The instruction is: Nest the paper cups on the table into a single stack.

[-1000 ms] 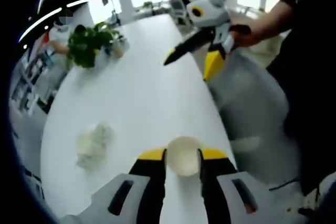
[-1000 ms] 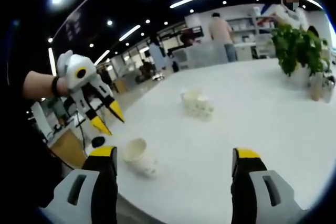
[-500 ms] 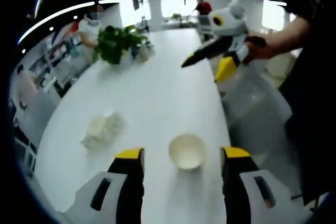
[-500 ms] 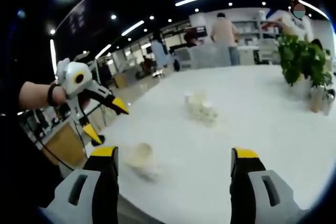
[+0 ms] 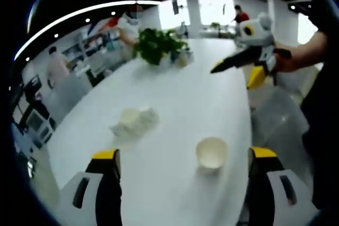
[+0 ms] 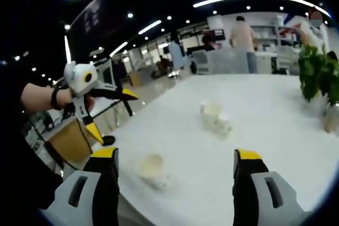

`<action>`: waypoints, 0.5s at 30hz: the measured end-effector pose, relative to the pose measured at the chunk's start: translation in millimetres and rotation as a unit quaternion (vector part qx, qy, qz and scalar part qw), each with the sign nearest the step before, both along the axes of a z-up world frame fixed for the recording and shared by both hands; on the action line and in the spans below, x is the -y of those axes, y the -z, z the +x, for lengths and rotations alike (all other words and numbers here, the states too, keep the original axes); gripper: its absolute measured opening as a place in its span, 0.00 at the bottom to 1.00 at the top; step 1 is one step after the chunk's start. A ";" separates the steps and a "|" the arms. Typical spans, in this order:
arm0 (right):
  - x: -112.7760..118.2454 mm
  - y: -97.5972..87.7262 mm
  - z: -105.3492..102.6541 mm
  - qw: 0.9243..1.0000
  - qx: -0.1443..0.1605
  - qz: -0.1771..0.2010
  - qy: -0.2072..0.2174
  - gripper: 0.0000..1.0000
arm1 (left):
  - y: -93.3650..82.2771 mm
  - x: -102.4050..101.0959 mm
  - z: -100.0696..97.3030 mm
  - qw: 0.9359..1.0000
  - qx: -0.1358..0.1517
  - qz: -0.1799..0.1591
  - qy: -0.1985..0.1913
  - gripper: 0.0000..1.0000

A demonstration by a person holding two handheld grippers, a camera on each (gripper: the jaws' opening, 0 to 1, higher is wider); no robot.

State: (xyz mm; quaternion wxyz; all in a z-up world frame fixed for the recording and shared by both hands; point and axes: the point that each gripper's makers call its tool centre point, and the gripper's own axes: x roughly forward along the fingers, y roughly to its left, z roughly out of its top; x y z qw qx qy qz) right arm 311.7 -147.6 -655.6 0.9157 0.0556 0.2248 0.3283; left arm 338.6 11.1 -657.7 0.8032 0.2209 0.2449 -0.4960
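Left gripper view: the left gripper (image 5: 186, 157) hangs over the near end of a long white table (image 5: 175, 99), its yellow-tipped jaws spread wide with nothing between them. A single paper cup (image 5: 212, 153) lies on its side on the tabletop between and just beyond the jaw tips, nearer the right jaw, its open mouth facing the camera. Farther along and to the left lies a small cluster of paper cups (image 5: 135, 121), tipped over and bunched together — how many, I cannot tell. A potted plant (image 5: 158, 46) stands at the far end of the table. The right gripper (image 5: 238, 70) shows at upper right, held in a hand (image 5: 288, 59) above the table's edge, jaws apart and holding nothing.

Right gripper view: the right gripper (image 6: 175, 157), jaws wide apart and empty, looks across the same table (image 6: 265, 109). The single paper cup (image 6: 153, 169) lies near the table edge, close to the left jaw but not touching it. The cluster of paper cups (image 6: 216, 118) sits well beyond, mid-table. The left gripper (image 6: 114, 109) is at left, off the table edge, jaws splayed. Plant leaves (image 6: 318, 75) at the right edge — people stand in the background.
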 end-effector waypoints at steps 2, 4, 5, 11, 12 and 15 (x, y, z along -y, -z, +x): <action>0.3 -0.2 3.9 1.000 -0.001 0.004 -0.011 0.87 | -1.8 -1.3 0.7 1.000 0.000 -0.005 -0.010 0.99; 0.9 1.0 8.3 1.000 0.000 0.006 -0.022 0.88 | -1.3 -5.6 1.4 1.000 -0.001 -0.003 -0.026 0.99; 1.2 2.0 10.6 1.000 0.000 0.007 -0.029 0.88 | -1.5 -7.7 0.3 0.999 -0.008 -0.010 -0.036 0.99; 4.7 2.8 25.2 0.998 0.008 0.007 -0.060 0.88 | -2.4 -23.7 3.4 0.996 0.004 -0.030 -0.088 0.99; 7.0 1.4 28.5 0.998 0.010 0.006 -0.061 0.88 | -2.4 -25.5 4.7 0.994 0.001 -0.037 -0.101 0.99; 13.0 -1.9 34.6 0.998 0.016 0.003 -0.059 0.87 | -1.5 -28.8 1.1 0.992 -0.016 -0.051 -0.111 0.99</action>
